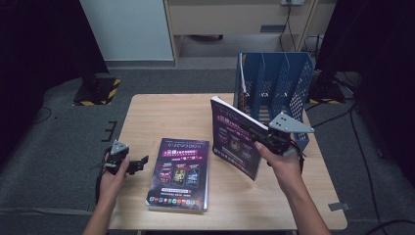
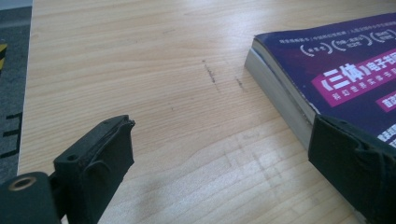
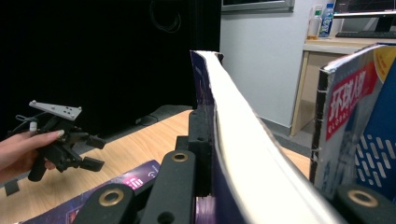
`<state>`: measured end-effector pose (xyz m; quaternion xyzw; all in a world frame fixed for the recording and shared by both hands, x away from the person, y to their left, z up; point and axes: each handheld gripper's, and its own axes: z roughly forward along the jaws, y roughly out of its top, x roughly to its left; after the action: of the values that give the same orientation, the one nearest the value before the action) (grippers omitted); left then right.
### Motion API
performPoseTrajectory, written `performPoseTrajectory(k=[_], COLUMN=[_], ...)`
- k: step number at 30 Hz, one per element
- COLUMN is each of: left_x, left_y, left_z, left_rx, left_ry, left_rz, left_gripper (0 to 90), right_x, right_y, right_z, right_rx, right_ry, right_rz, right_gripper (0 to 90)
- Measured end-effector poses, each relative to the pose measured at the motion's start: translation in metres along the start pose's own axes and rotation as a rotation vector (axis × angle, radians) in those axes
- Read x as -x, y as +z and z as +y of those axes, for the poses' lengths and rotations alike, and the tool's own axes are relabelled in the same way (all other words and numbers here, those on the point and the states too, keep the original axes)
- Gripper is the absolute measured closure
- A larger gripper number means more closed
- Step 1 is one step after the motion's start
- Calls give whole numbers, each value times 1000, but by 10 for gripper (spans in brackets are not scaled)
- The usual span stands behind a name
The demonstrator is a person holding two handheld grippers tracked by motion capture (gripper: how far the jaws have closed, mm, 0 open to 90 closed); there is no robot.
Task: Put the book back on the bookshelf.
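My right gripper (image 1: 246, 128) is shut on a thick purple-covered book (image 1: 235, 139) and holds it upright above the table, just left of the blue file rack (image 1: 279, 83). In the right gripper view the black jaws (image 3: 218, 127) clamp the book (image 3: 233, 121), whose white page edge faces me. A second, matching book (image 1: 180, 174) lies flat near the table's front. My left gripper (image 1: 142, 162) rests at the table's left edge, open, with bare wood between its jaws (image 2: 222, 126). The flat book (image 2: 336, 70) lies just beyond its right jaw.
The wooden table (image 1: 161, 112) has bare room at its back left. A magazine (image 3: 345, 102) stands in the rack's (image 3: 378, 149) leftmost slot, close beside the held book. Grey carpet and cables surround the table. My left gripper (image 3: 99, 151) shows far off in the right gripper view.
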<state>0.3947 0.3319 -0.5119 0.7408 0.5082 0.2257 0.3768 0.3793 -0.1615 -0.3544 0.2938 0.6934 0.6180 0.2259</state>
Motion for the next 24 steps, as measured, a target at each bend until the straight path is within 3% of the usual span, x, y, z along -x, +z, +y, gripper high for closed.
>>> performPoseTrajectory(k=[12, 24], left_x=[-6, -7], left_y=[5, 11], left_z=[-5, -9], left_rx=[-49, -99], left_ry=[-22, -11], left_rz=[42, 57], left_gripper=[64, 63], right_x=[6, 10], right_y=[-20, -45], right_z=[-6, -4], right_rx=[-4, 18], right_ry=[1, 7], right_rz=[-21, -49], right_gripper=[826, 826])
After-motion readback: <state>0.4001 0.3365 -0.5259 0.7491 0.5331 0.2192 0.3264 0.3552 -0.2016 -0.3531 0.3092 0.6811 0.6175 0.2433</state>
